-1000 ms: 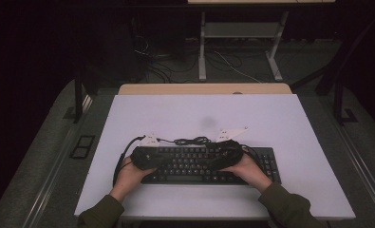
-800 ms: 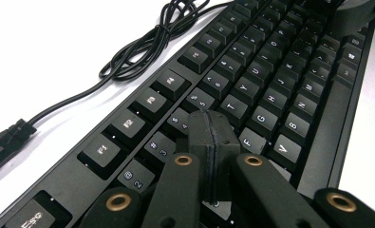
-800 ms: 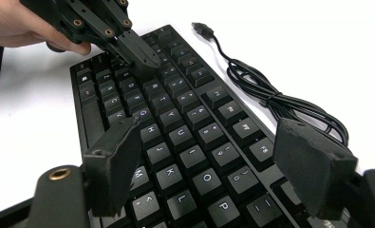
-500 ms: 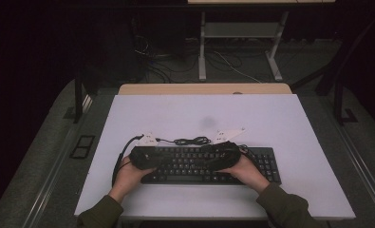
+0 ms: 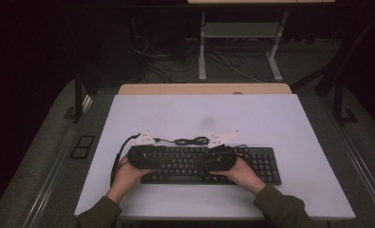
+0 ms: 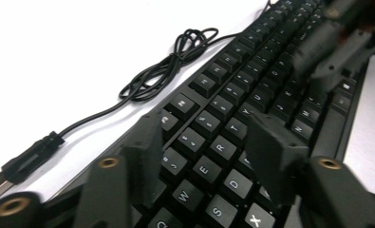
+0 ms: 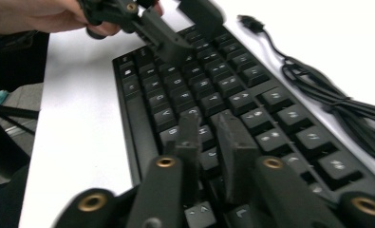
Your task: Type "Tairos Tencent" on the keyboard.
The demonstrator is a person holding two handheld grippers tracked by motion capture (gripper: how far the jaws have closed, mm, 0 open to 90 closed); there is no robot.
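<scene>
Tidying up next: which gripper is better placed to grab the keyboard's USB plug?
Left. The USB plug lies beside the left gripper, whose jaws have just been opening with nothing between them. The right gripper, jaws just closing on nothing, sits farther away.

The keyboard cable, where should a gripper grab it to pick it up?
Probably the plug end, not the tangled loops. It lies straight and alone on the bare table beyond the keyboard, so jaws could come from above, one on each side.

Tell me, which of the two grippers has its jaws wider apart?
The left gripper: its jaws stand well apart over the keyboard. The right gripper shows a narrow slit.
</scene>
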